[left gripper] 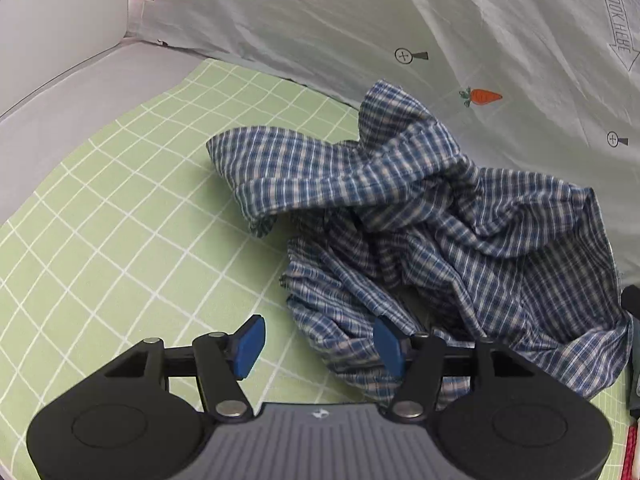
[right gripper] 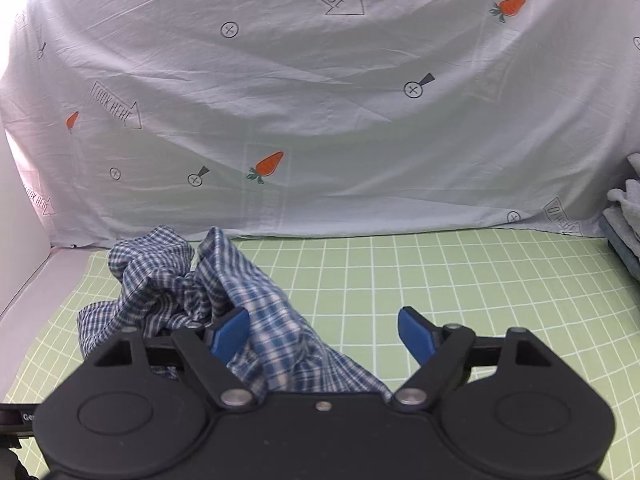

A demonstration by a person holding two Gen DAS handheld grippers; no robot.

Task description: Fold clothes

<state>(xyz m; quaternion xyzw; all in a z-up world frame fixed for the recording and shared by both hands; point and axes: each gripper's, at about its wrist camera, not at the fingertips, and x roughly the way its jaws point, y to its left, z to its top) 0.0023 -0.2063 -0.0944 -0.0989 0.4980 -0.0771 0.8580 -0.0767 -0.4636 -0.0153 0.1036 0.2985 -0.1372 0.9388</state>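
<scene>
crumpled blue plaid shirt [left gripper: 420, 216] on green grid mat [left gripper: 120, 220]
lay between wide-spread left gripper [left gripper: 320, 346] and right gripper [right gripper: 324, 334] jaws, ungripped.

- Crumpled shirt [left gripper: 420, 232] lies on grid mat [left gripper: 120, 220], near backdrop sheet [left gripper: 400, 20] hanging behind it.
- L gripper [left gripper: 320, 344] sits before shirt's near-left edge, right finger against the cloth.
- R gripper [right gripper: 324, 336] in front of shirt; cloth runs between its fingers.
- Folded pile [right gripper: 628, 232] at mat's far right.
</scene>
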